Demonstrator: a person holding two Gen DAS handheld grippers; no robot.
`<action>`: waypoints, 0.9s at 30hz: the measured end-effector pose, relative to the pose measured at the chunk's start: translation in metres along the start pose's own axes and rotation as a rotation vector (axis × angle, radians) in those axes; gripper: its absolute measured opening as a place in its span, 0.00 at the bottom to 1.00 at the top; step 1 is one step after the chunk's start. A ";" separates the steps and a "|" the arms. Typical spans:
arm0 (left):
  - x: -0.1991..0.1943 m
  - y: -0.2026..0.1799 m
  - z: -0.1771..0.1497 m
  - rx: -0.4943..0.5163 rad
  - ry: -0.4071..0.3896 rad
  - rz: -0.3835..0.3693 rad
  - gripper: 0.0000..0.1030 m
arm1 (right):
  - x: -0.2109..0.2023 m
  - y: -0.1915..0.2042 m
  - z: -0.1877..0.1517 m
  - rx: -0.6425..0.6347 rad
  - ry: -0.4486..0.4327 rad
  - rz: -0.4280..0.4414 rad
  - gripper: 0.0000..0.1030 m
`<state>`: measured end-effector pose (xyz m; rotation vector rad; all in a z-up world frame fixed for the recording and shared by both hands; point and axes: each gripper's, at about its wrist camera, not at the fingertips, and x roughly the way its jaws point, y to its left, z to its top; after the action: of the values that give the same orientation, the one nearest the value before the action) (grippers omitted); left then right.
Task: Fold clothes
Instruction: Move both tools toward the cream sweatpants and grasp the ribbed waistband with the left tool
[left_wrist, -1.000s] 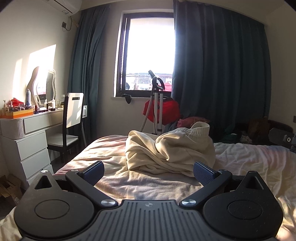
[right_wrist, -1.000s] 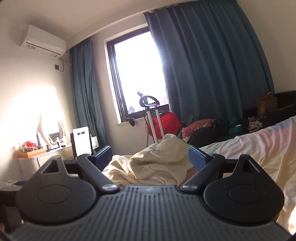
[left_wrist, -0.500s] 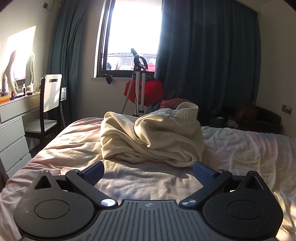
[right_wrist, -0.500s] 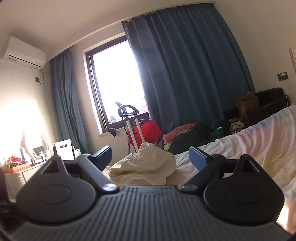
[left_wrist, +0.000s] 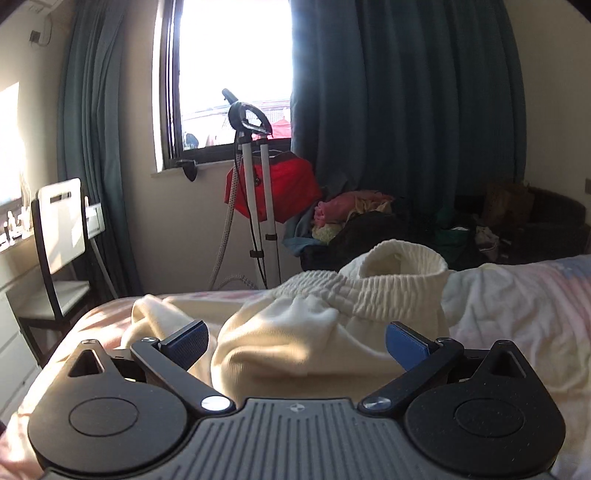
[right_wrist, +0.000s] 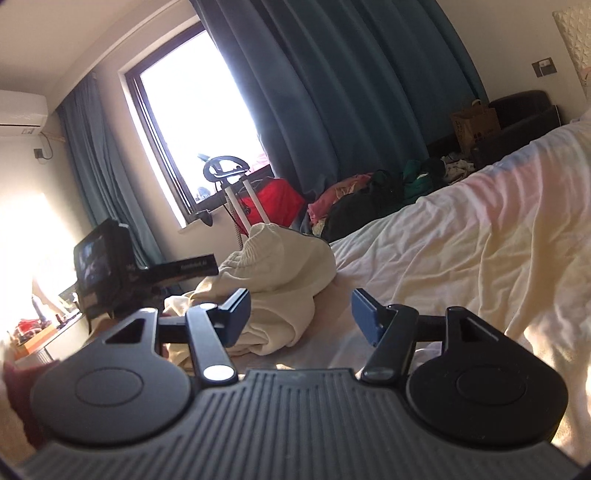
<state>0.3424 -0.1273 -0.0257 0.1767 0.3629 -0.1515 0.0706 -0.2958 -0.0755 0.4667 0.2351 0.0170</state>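
- On the bed (left_wrist: 517, 314), near its foot by the window, a cream sweatshirt (left_wrist: 314, 332) sits in a crumpled mound; its ribbed hem or cuff (left_wrist: 402, 273) stands up in an open ring on top
- Left gripper (left_wrist: 297, 341) is spread wide, blue pads either side of the mound, nothing clamped between them
- Right gripper (right_wrist: 301, 314) is likewise wide open and empty; the heap lies just beyond its left finger (right_wrist: 236, 314)
- Judging by the soft folds, the fabric is thick, limp and light; it will sag and bunch, not slide
- The firm ribbed band looks the surest place to pinch; a pinch in loose cloth may catch several layers
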 end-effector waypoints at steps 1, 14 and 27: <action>0.016 -0.006 0.005 0.034 0.000 0.011 1.00 | 0.008 -0.003 -0.002 0.006 0.012 -0.006 0.62; 0.092 -0.043 0.009 0.220 0.147 0.018 0.25 | 0.065 -0.030 -0.019 0.068 0.081 -0.055 0.63; -0.162 -0.035 -0.035 0.314 -0.042 -0.087 0.07 | 0.026 -0.019 -0.009 -0.024 -0.011 -0.059 0.63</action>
<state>0.1745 -0.1357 -0.0039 0.4672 0.3033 -0.2976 0.0933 -0.3072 -0.0982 0.4355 0.2373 -0.0403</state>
